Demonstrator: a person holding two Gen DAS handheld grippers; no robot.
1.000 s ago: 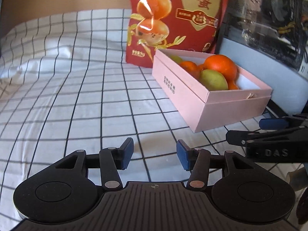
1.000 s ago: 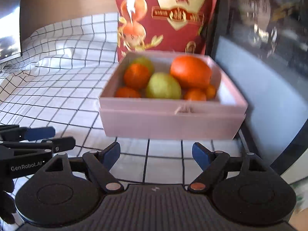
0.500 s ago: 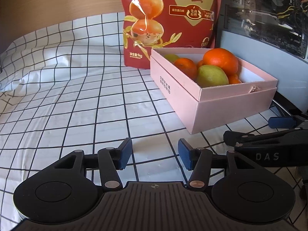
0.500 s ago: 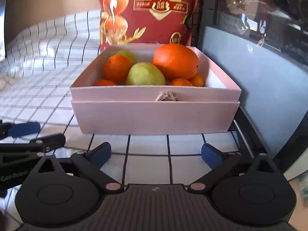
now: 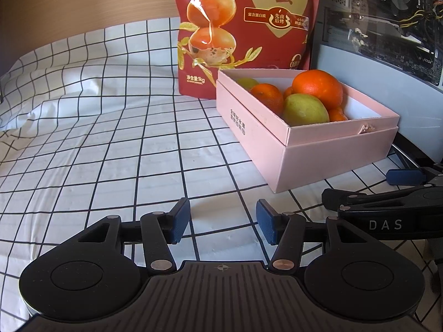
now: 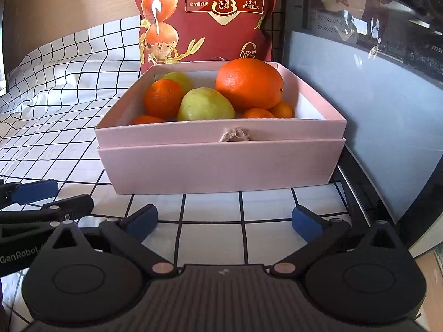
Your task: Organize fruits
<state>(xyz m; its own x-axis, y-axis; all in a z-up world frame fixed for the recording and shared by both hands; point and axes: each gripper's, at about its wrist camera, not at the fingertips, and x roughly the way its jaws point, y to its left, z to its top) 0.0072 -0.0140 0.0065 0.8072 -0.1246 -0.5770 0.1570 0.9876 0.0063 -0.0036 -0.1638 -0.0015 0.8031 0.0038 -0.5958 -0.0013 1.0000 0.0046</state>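
Observation:
A pink box (image 6: pixel 221 163) stands on the checked cloth, also in the left wrist view (image 5: pixel 332 160). It holds a large orange (image 6: pixel 249 84), a green pear (image 6: pixel 205 105), a second green fruit (image 6: pixel 178 78) and several small oranges (image 6: pixel 163 98). My right gripper (image 6: pixel 224 220) is open and empty, just in front of the box. My left gripper (image 5: pixel 223 221) is open and empty, left of the box's near corner. The right gripper shows in the left wrist view (image 5: pixel 387 188).
A red snack bag (image 6: pixel 205 16) stands upright behind the box. A computer case with a glass side (image 6: pixel 373 69) is close on the right. A white cloth with black grid (image 5: pixel 97 138) stretches left. The left gripper's fingers (image 6: pixel 36 193) reach in at left.
Both grippers have moved closer and lower toward the box. The right gripper's jaws have opened wider. The fruits have not moved.

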